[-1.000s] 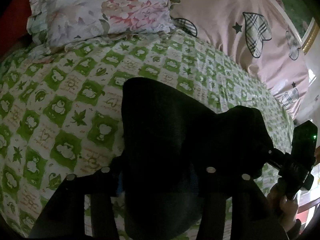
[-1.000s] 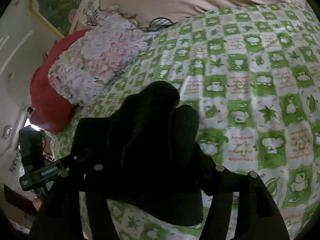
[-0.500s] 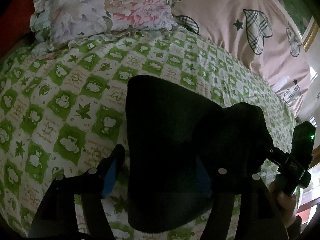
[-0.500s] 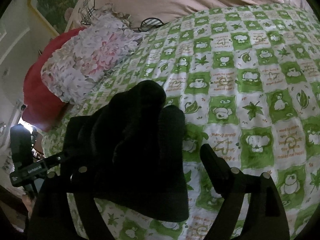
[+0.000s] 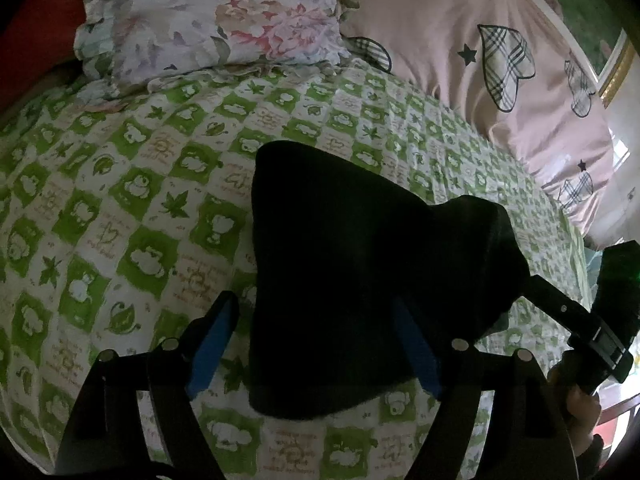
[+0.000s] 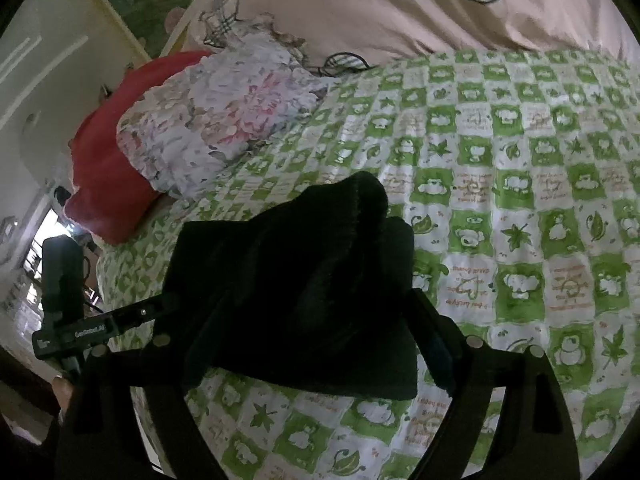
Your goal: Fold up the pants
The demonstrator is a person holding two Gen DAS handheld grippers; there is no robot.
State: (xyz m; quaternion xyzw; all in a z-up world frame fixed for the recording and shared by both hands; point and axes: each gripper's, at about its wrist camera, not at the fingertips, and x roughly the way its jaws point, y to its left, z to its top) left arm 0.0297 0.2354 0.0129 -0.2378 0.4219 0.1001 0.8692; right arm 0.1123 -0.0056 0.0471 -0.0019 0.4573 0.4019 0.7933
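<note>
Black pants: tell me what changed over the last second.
Both tongs let go. The left tongs and right tongs have just been opening; their blue pads now stand clear of the folded black pants, which lie between them on the green checked bedspread. The floral pillow stayed as it was.

black pants (image 5: pixel 360 264) folds lost in shadow, right tool's (image 6: pixel 304 336) left finger hidden behind them
</note>
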